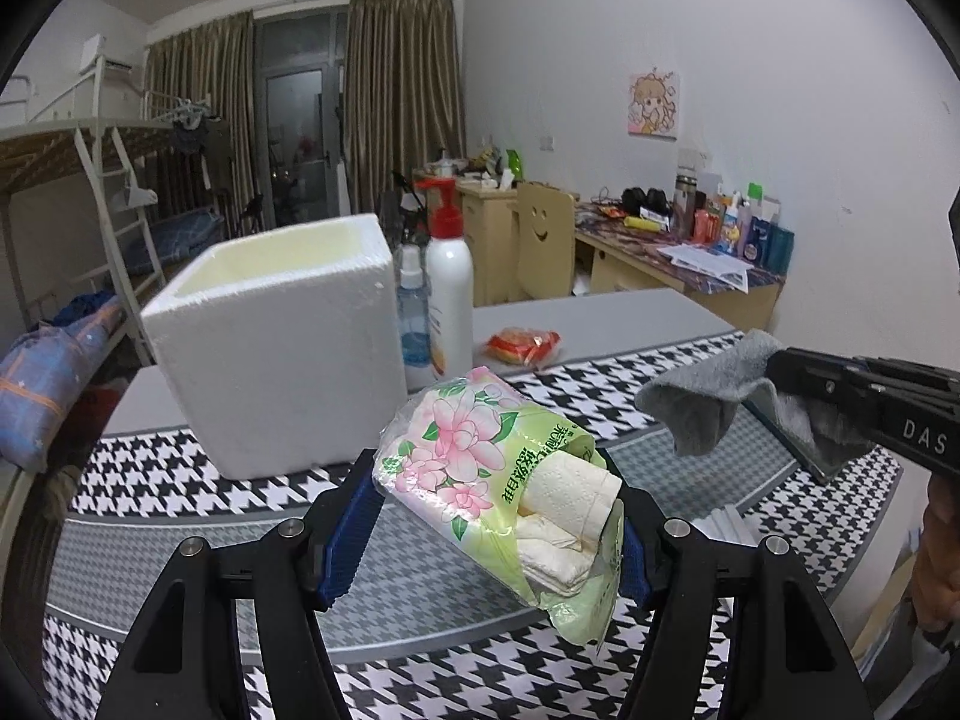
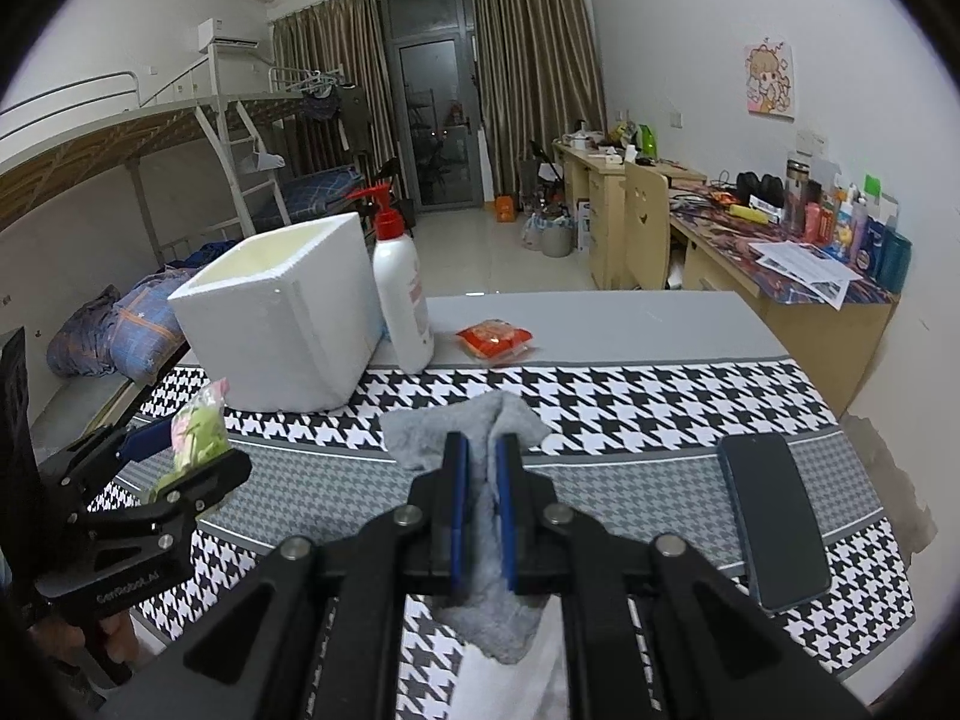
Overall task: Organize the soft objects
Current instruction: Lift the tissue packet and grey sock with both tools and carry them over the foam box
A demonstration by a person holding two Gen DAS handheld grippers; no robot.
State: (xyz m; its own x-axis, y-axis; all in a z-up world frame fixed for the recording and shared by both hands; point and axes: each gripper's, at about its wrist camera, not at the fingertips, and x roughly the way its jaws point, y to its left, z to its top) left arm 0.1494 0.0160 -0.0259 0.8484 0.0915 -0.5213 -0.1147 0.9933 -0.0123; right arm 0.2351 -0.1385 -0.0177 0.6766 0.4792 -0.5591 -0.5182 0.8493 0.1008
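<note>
From the left wrist camera, the left gripper [image 1: 498, 516] has its jaws clenched on a tissue pack [image 1: 480, 468], a floral plastic bag with rolled tissue showing at its torn end. The pack is lifted above the houndstooth cloth on the table [image 1: 630, 312], its long axis slanting from lower right up toward the upper left. That upper end points at the foam box [image 1: 282, 348], which stands open-topped just ahead and to the left of the jaws. The box rim sits higher than the pack in this view, so the coming move looks like a lift and a reach forward-left. At the right edge, the right gripper [image 1: 774, 384] holds a grey cloth [image 1: 708, 402].

From the right wrist camera, the right gripper [image 2: 480, 468] is shut tight on the grey cloth [image 2: 474, 420], which bunches above the blue pads and hangs limp below them. The foam box [image 2: 282, 324] lies ahead and well to the left, with the left gripper [image 2: 180, 450] and tissue pack [image 2: 195, 432] between. The left side seems nearer the box, though fisheye distortion makes this uncertain. A dark phone [image 2: 771, 516] lies flat to the right.
</note>
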